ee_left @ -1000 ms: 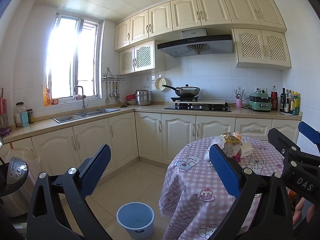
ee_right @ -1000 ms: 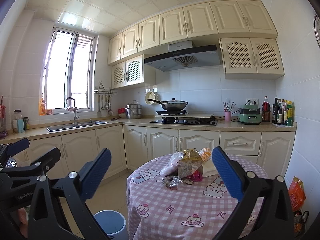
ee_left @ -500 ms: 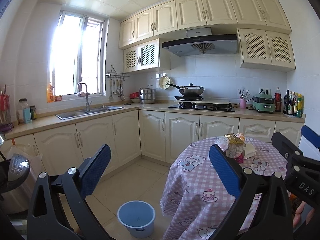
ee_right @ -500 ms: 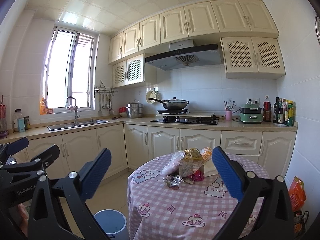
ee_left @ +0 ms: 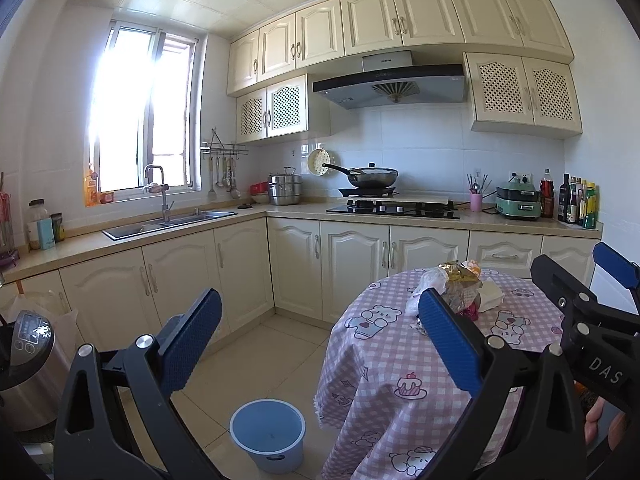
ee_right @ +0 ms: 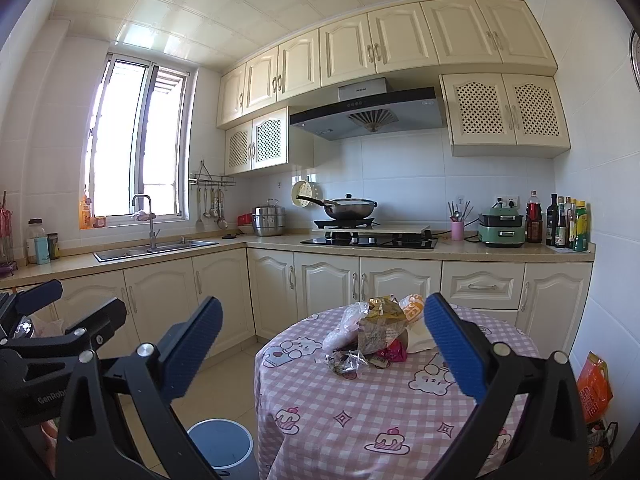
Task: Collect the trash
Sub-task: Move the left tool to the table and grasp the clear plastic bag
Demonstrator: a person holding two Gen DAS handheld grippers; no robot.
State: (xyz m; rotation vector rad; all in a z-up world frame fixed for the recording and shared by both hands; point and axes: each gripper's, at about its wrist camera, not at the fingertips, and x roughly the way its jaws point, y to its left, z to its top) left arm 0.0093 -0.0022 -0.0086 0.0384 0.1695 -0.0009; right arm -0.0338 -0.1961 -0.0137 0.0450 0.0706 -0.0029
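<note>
Both fingers spread wide, holding nothing; trash point(ee_right: 372, 336) heaped mid-frame on the tabletop point(ee_right: 400, 420). Loose wrappers could slide or scatter off the cloth (bucket point(ee_left: 267, 440) sits lower-centre) if I nudge the pile.

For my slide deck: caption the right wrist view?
Open right hand-held gripper faces wrapper trash piled on a checked round table; blue bin below.
</note>
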